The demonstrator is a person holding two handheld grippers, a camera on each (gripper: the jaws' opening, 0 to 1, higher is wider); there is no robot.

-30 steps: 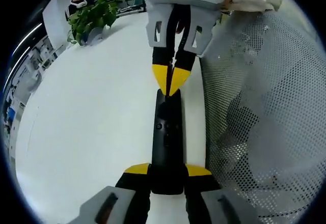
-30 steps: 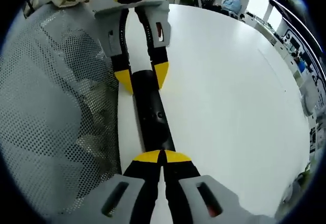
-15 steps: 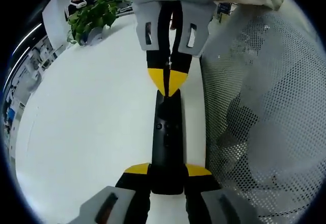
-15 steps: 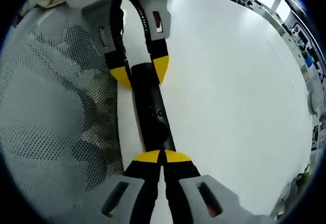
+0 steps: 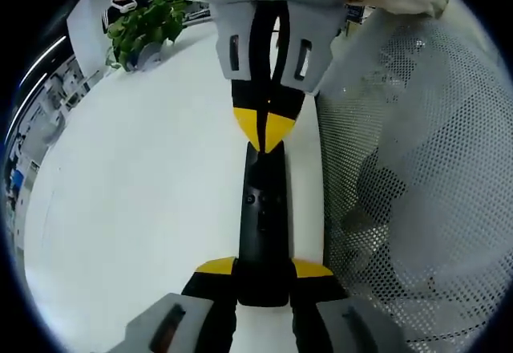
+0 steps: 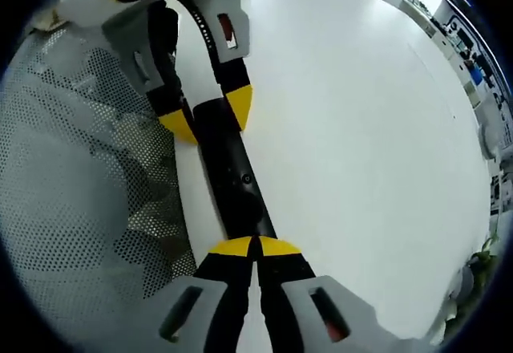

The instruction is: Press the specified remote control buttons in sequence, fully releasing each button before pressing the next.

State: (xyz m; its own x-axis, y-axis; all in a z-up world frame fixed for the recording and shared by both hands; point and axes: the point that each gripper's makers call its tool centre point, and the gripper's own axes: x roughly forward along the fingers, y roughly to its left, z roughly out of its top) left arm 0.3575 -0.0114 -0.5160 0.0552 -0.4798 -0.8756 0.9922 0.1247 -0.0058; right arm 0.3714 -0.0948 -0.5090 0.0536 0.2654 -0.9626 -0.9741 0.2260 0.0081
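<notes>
Altogether, by count:
Remotes: one remote control (image 5: pixel 263 225), long, slim, matte black, with a small cluster of buttons near its middle; it lies flat on the white worktop (image 5: pixel 136 208).
Grippers: two, one at each end of the remote.
Left gripper (image 5: pixel 263 271): jaws narrow, yellow tips clamped on either side of one end of the remote.
Right gripper (image 6: pixel 256 247): jaws pressed together, tips meeting on top of the remote's opposite end.
Mesh sheets: one white perforated mesh (image 5: pixel 417 176) just beside the remote, along its length.
Plants: one green potted plant (image 5: pixel 148 26), well apart from the remote at the worktop's edge.
</notes>
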